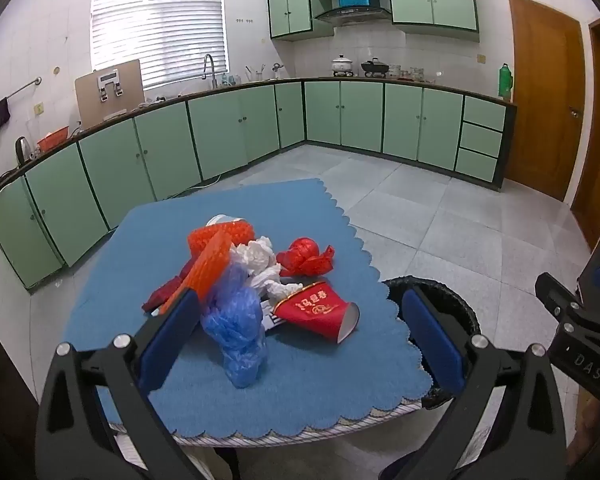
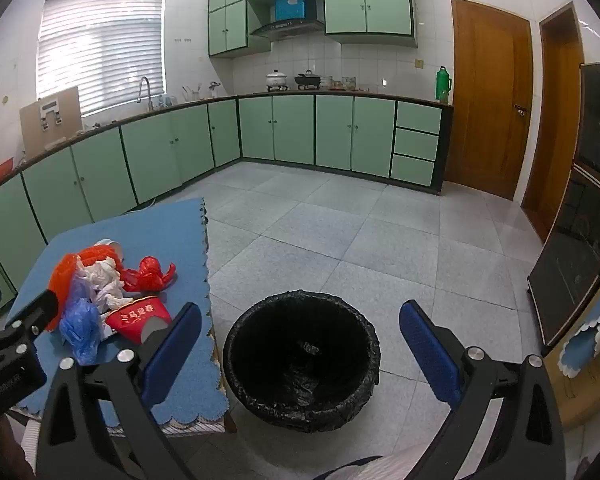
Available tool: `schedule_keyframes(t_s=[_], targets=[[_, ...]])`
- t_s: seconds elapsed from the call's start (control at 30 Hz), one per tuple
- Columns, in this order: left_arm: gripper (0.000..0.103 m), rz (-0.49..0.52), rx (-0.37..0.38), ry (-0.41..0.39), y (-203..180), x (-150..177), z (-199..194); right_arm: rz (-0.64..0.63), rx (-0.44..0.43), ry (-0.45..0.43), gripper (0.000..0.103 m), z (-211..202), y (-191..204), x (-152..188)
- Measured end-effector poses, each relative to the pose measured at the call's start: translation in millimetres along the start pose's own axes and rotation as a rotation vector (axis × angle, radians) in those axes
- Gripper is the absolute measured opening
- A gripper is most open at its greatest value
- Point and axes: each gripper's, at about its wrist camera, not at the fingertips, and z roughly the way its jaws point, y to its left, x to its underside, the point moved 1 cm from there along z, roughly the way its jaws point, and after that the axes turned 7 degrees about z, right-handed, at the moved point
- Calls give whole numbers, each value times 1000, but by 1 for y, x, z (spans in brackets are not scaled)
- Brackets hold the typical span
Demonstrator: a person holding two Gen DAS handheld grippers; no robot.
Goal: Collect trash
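looking through the left wrist view:
left gripper (image 1: 300, 332): jaws stood spread wide and empty, tilted down over the near part of the heap.
trash heap: sat mid-frame on the blue cloth (image 1: 324, 392), nothing yet in the bin (image 1: 456, 300) at right.
blue bag (image 1: 236, 328): soft, light, crumpled film; probably best pinched at its bunched middle; long axis ran from upper left to lower right.
red paper cup (image 1: 320, 314): lay on its side, mouth toward lower right; thin and crushable, so a grip across the rim seemed wise.
orange foam net (image 1: 212, 260): springy, leaning diagonally.

turning to the right wrist view:
right gripper (image 2: 300, 340): jaws stood apart, holding nothing, framing the black-lined bin (image 2: 364, 392) in lower centre.
heap: lay at left, with the cup (image 2: 138, 320) nearest the cloth edge.
white tissue (image 2: 104, 276): looked weightless and easy to tear.
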Motion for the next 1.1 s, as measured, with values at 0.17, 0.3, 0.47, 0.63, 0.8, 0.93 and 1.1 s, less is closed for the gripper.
schedule_keyframes(t_s=[0.17,0.3,0.47,0.63,0.8,0.93,1.1], targets=[[98,3,-2,-5,0,0,0,-1,1,2,97,0,0,0],[98,2,-2,-4,1,1,-3,1,1,3,97,0,0,-1],[98,2,-6,-5,0,0,-4,-1,0,6,97,1,1,0],[98,1,-4,-4,1,0,-3,0,0,6,97,1,1,-1],[98,1,-6,-5,0,-2,-3,-1,1,4,97,1,1,-1],[98,3,-6,-4,0,-2,-3,-1,1,6,97,2,1,-1],[98,2,-7,-4,0,-2,-3,1,0,5,97,1,1,0]])
